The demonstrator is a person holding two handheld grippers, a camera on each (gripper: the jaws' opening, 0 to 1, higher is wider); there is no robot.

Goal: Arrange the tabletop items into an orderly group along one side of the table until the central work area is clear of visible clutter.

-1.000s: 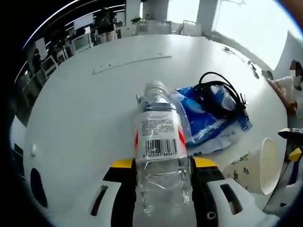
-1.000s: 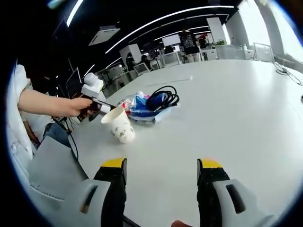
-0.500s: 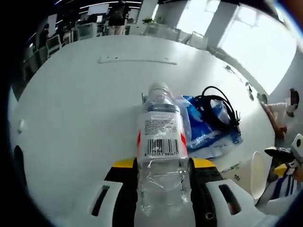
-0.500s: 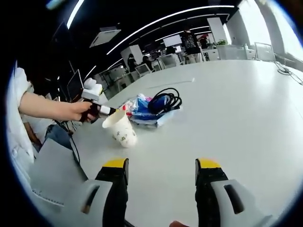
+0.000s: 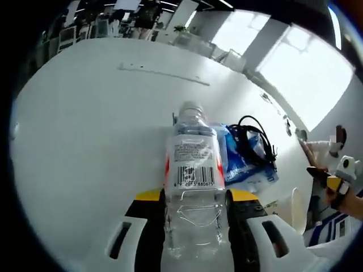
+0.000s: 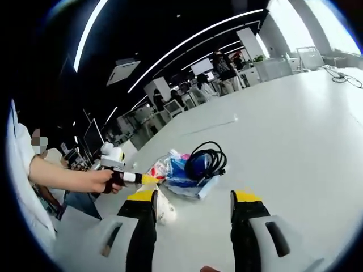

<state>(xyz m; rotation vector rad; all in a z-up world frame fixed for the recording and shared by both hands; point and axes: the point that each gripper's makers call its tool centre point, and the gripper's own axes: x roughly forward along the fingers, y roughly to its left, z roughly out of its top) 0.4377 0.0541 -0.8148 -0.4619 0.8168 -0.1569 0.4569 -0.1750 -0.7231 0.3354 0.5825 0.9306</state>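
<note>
Left hand-held gripper (image 5: 194,207): jaws clamped on the lower body of a clear plastic water bottle (image 5: 193,170), which points forward along the jaws, white cap away from the camera, barcode label facing up. It also shows in the right gripper view, held in a person's hand (image 6: 103,180) at the left.

Right hand-held gripper (image 6: 193,207): jaws spread wide, nothing between them, over the white table (image 6: 295,130).

Blue plastic bag (image 5: 248,164): lies flat on the table just beside the bottle's shoulder, to its right in the left gripper view; whether bottle and bag touch cannot be told.

Black cable (image 5: 255,136): coiled in loops, resting on top of the blue bag; in the right gripper view the coil lies ahead of the jaws and a little left.

Paper cup (image 6: 165,208): white with a small printed pattern, on the table near the bag, partly hidden behind the right gripper's left jaw; apparently on its side, though little of it shows.

Background: chairs (image 6: 272,67) and desks beyond the table's far edge.
</note>
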